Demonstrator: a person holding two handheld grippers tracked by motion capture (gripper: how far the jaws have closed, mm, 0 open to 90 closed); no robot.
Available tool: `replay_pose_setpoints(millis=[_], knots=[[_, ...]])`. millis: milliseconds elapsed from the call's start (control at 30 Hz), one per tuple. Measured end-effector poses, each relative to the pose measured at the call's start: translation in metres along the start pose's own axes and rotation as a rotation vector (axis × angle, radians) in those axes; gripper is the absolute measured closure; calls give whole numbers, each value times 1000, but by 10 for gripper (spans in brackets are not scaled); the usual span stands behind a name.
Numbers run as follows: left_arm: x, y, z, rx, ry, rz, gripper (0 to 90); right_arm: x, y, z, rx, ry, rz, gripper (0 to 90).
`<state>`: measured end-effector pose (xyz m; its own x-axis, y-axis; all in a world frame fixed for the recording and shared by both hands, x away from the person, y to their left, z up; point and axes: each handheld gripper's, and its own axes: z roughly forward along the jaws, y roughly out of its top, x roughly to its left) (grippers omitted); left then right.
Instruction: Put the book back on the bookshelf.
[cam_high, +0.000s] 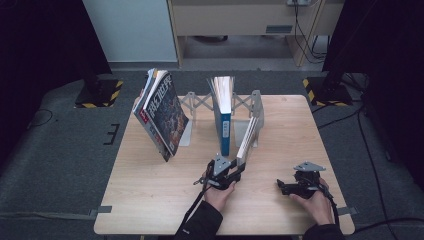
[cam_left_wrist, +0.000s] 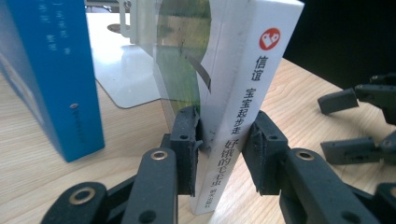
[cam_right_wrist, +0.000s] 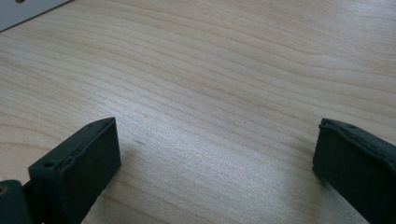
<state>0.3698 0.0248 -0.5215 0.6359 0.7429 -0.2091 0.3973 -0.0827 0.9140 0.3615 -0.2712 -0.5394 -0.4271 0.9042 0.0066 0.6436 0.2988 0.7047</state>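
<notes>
Between the two black jaws of the left gripper (cam_left_wrist: 223, 144) stands the lower spine of a slim white paperback book with black Chinese lettering and a red round logo (cam_left_wrist: 243, 107). One pad touches the book's green cover side, while the other sits at the spine's far edge; whether both truly press I cannot tell for sure, though the book looks pinched between them. In the high view the left gripper (cam_high: 231, 167) meets that white book (cam_high: 248, 134) at its near bottom corner, and the book leans back against the right upright of a grey metal expanding book rack (cam_high: 256, 100).

Just left of the white book, still within the rack, stands an upright blue hardback with a pale label on its spine (cam_high: 223, 117); it shows close by in the left gripper view (cam_left_wrist: 51, 79) too. Further left of the white book, a bundle of dark, colourfully printed magazines (cam_high: 162, 112) tilts against the rack's left end.

Right of the white book, well apart from it, the right gripper (cam_high: 284, 186) rests low on the pale wooden table (cam_high: 150, 185), its jaws spread wide with nothing but bare tabletop (cam_right_wrist: 210, 93) between them.
</notes>
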Motion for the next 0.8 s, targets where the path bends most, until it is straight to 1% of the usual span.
replay_pose_setpoints(millis=[100,133,267,400,467,500,633,800], knots=[[-2,3,8,6,-5,5,657,0,0,0,1,0,0,12],[-2,3,10,1,-8,6,654,0,0,0,1,0,0,12],[-1,2,19,-25,-15,-15,642,0,0,0,0,-2,0,12],[2,3,22,-33,-27,-17,634,0,0,0,1,0,0,12],[3,5,24,-20,-32,-6,629,0,0,0,0,-2,0,12],[2,7,25,-14,-30,7,627,0,0,0,1,0,-1,12],[1,13,29,8,-22,33,623,0,0,0,0,-1,-4,12],[2,16,37,9,-15,38,619,0,0,0,1,0,-1,12]])
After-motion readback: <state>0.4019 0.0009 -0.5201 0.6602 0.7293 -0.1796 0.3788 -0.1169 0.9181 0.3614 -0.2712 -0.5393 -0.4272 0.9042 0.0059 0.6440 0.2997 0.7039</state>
